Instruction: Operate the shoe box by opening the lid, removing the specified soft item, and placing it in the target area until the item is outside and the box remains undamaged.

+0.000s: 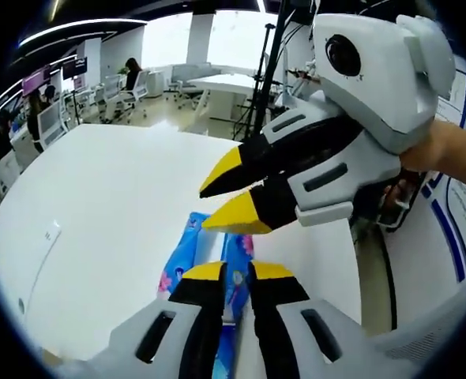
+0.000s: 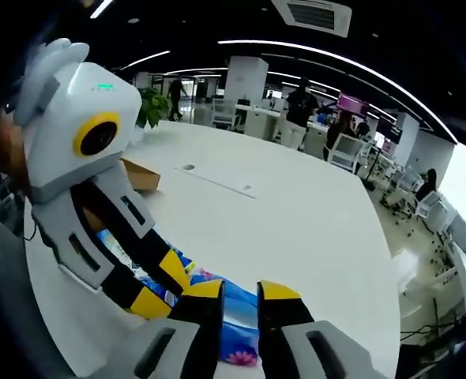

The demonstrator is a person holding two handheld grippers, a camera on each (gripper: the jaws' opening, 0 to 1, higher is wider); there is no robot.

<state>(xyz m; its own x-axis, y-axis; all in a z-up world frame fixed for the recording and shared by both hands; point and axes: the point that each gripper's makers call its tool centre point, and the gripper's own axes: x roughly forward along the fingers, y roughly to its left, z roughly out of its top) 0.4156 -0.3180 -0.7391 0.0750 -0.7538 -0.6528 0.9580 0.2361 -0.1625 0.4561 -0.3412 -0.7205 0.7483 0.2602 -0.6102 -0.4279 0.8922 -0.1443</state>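
Blue floral soft item [image 1: 187, 260] is lying on the white table [image 1: 107, 229], long axis running lower-centre toward frame centre. Left gripper [image 1: 238, 272] is clamping it; right gripper [image 1: 231, 199], nearly closed, empty, is hovering just above.

The soft item [image 1: 187, 254] is a flat, floppy packet, light blue with pink flower prints, lying on the white table [image 1: 99, 229]. In the left gripper view it stretches from the near edge towards the table's middle. In the right gripper view it [image 2: 234, 316] lies near, flat and creased. The shoe box [image 2: 140, 175], brown cardboard, sits far left on the table, well apart from it.
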